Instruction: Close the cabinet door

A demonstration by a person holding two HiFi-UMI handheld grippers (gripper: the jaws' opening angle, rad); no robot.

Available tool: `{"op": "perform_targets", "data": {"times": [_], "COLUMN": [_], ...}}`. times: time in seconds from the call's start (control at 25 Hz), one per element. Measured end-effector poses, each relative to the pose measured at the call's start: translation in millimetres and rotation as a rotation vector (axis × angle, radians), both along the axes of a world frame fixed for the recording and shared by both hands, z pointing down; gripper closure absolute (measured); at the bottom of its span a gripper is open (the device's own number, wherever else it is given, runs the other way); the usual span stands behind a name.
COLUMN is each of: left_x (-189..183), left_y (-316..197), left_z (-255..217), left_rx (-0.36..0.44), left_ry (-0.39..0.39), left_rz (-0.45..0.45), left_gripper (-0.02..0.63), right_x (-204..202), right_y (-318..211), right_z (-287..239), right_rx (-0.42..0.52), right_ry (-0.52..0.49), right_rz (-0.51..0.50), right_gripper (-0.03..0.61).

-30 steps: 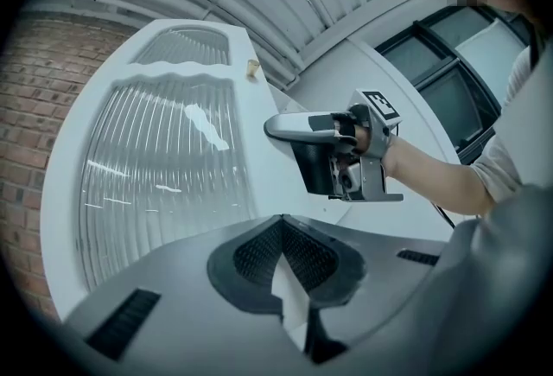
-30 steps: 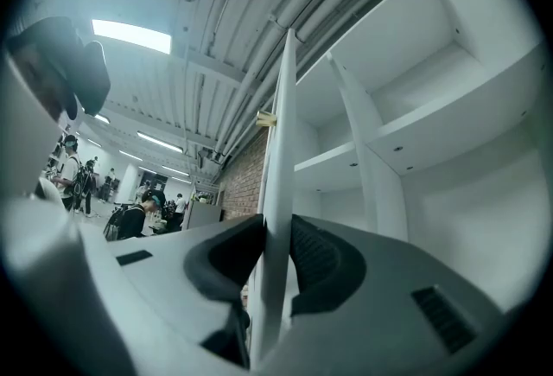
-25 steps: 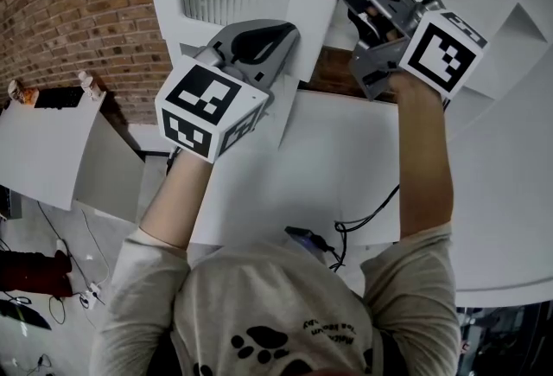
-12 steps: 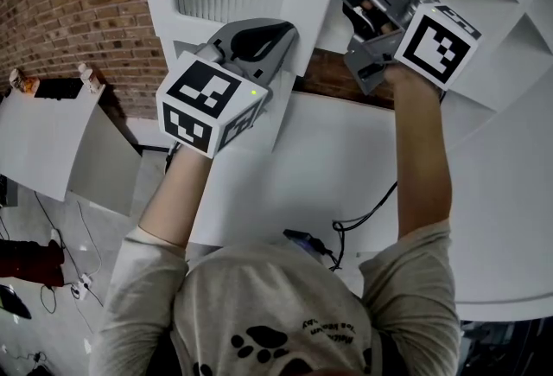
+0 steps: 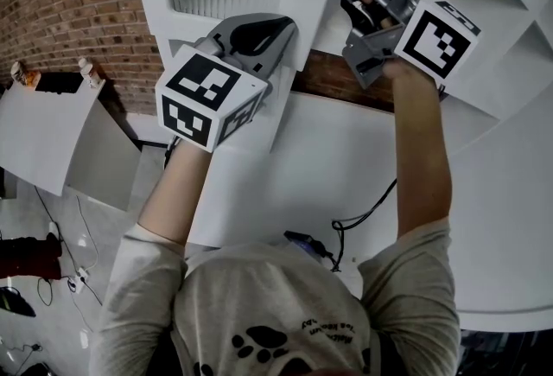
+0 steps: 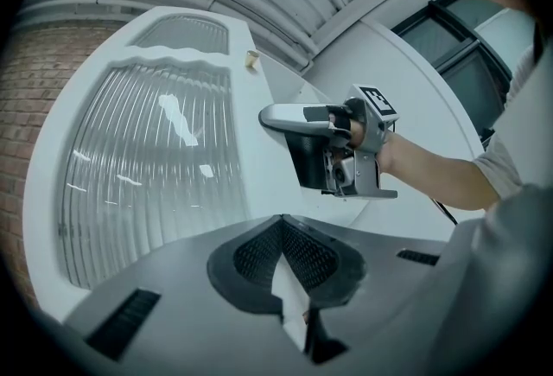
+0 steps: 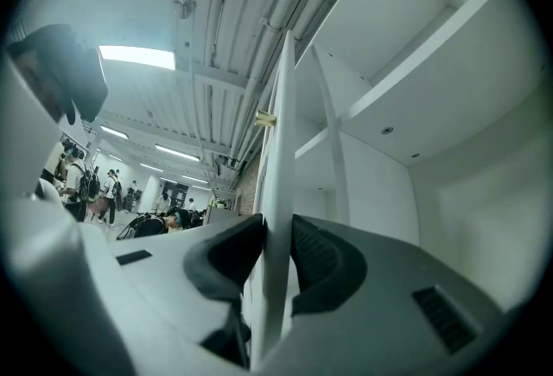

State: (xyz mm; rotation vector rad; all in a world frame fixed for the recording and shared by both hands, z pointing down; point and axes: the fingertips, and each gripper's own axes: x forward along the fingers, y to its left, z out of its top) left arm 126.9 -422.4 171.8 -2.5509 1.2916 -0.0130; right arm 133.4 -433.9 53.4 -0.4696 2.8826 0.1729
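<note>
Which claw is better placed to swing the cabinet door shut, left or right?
Right. The right claw is clamped on the free edge of the cabinet door. The left claw is shut and empty, merely facing the door's ribbed glass.

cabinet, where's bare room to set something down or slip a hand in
The shelves past the door look bare, and so does the white top below, down to the cable at its near edge. It is crowded at the door's edge, where the right gripper clamps it, with the left gripper close by.
</note>
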Motion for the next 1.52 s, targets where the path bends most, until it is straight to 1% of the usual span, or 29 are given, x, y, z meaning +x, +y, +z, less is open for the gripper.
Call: {"op": "perform_targets", "data": {"times": [0.24,0.4,0.48,0.6,0.76,0.92,1.0,1.08,1.2,1.28,1.52], "left_x": [1,4,5,5,9,11,11,12,14,13,6], "left_y": [-5,-8,-8,-11,-16,-17,-17,-20,-24,-27,-38], "left_z": [2,4,5,5,7,6,6,6,6,8,11], "left_rx": [0.004,0.002,-0.005,-0.010,-0.004,-0.011,-0.011,-0.012,-0.013,-0.014,-0.017], "left_ry": [0.001,-0.032,-0.028,-0.007,-0.043,-0.035,-0.032,-0.034,-0.041,-0.039,-0.029], "left_rz": [-0.001,0.007,0.018,0.030,0.018,0.035,0.036,0.040,0.044,0.044,0.038], "left_gripper": [0.606,0.604,0.606,0.604,0.606,0.606,0.606,0.606,0.606,0.606,0.606], "right_x": [2,4,5,5,8,10,11,14,20,23,29], "right_y": [-6,-9,-10,-13,-18,-19,-20,-23,-26,-28,-37], "right_z": [2,3,4,4,6,6,5,6,6,7,10], "right_rx": [0.002,-0.009,-0.014,-0.013,-0.019,-0.019,-0.018,-0.015,0.021,0.046,0.030], "right_ry": [-0.007,-0.019,-0.030,-0.019,-0.029,-0.037,-0.036,-0.032,-0.009,0.003,-0.011], "right_rz": [-0.004,0.010,0.016,0.025,0.046,0.074,0.096,0.138,0.216,0.250,0.272], "right_gripper": [0.471,0.466,0.465,0.460,0.457,0.454,0.449,0.445,0.442,0.446,0.451]}}
